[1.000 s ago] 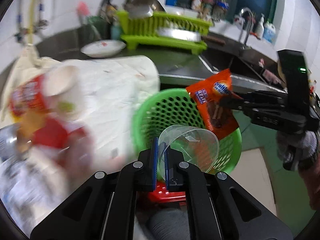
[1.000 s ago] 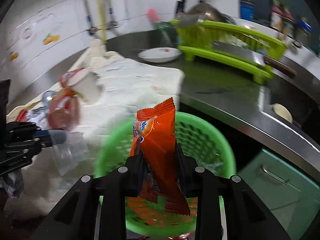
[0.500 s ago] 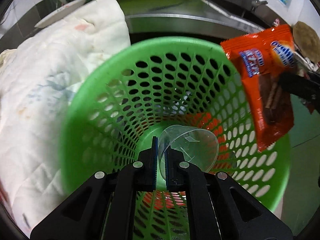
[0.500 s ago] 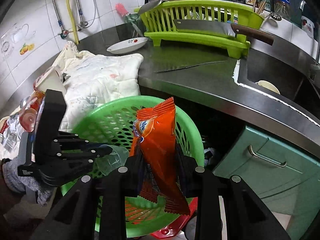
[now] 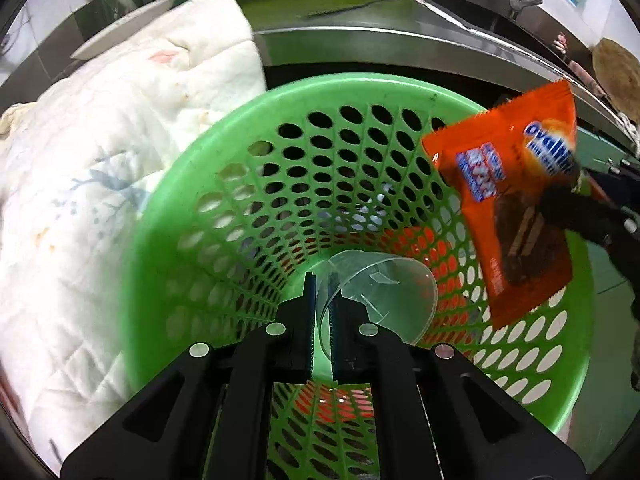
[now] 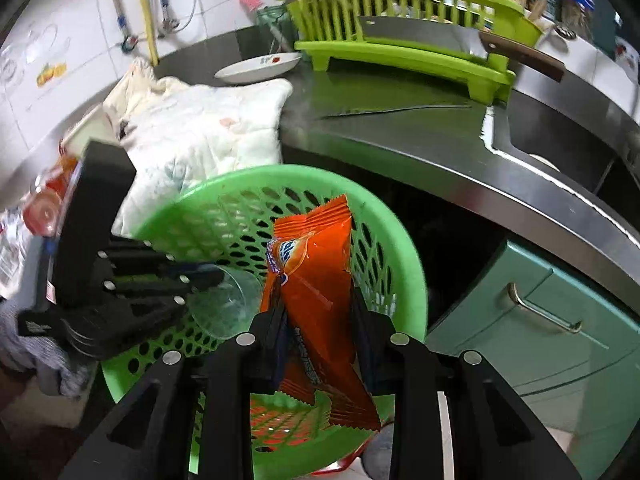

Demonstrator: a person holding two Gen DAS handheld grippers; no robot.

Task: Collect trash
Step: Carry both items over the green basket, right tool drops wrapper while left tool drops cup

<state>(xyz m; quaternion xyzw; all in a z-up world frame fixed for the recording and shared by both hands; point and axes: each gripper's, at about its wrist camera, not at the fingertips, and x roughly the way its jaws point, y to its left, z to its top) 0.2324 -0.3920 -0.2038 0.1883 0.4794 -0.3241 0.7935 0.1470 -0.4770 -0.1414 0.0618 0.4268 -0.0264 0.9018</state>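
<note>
A green perforated basket (image 5: pixel 208 184) (image 6: pixel 404 264) stands on the floor below the steel counter. My left gripper (image 5: pixel 322 292) (image 6: pixel 212 280) is shut on the rim of a clear plastic cup (image 5: pixel 384 292) (image 6: pixel 228 308), held inside the basket's mouth. My right gripper (image 6: pixel 318 312) is shut on an orange snack wrapper (image 6: pixel 320 280) (image 5: pixel 516 200), which hangs over the basket's right side. In the left wrist view the right gripper's fingers (image 5: pixel 576 208) reach in from the right edge.
A white quilted cloth (image 5: pixel 100 152) (image 6: pixel 200 136) lies on the counter left of the basket, with more trash (image 6: pixel 44 208) at its far left. A lime dish rack (image 6: pixel 408 32), a cleaver (image 6: pixel 440 32), a white plate (image 6: pixel 256 68) and the sink (image 6: pixel 560 140) lie behind. A teal cabinet (image 6: pixel 540 320) stands right.
My left gripper swung from the cloth side down into the basket with the cup, then held still. My right gripper sank a little toward the basket with the wrapper.
</note>
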